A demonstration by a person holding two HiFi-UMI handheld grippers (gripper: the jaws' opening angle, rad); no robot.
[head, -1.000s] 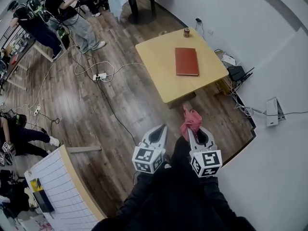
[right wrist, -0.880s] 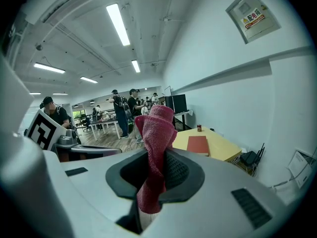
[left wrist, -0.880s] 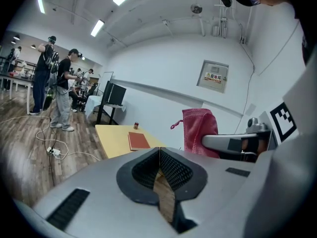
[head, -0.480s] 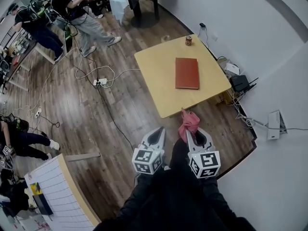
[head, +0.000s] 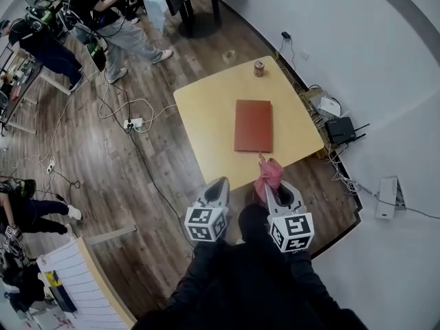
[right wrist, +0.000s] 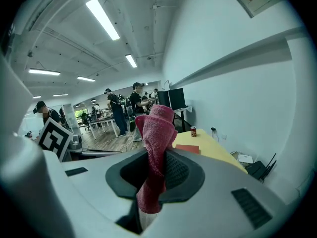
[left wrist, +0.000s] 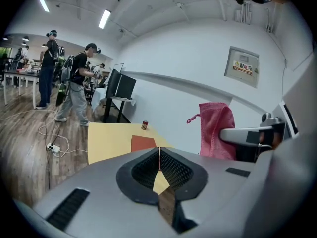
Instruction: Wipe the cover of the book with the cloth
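A red-brown book [head: 253, 125] lies flat on the yellow table [head: 206, 122]; it shows small in the left gripper view [left wrist: 143, 144] and the right gripper view [right wrist: 187, 148]. My right gripper [head: 271, 187] is shut on a pink cloth [head: 269, 174] that sticks up past its tips [right wrist: 157, 133], just short of the table's near edge. My left gripper [head: 220, 185] is shut with nothing between its jaws [left wrist: 159, 152], beside the right one and over the floor.
A small can [head: 259, 68] stands at the table's far edge. Cables and a power strip [head: 129, 124] lie on the wood floor to the left. Several people [head: 103, 12] stand at the far left. A router [head: 342, 130] and wall lie to the right.
Both grippers have come forward toward the table; the book and table now sit much closer and lower in the head view. The cloth stays in the right gripper.
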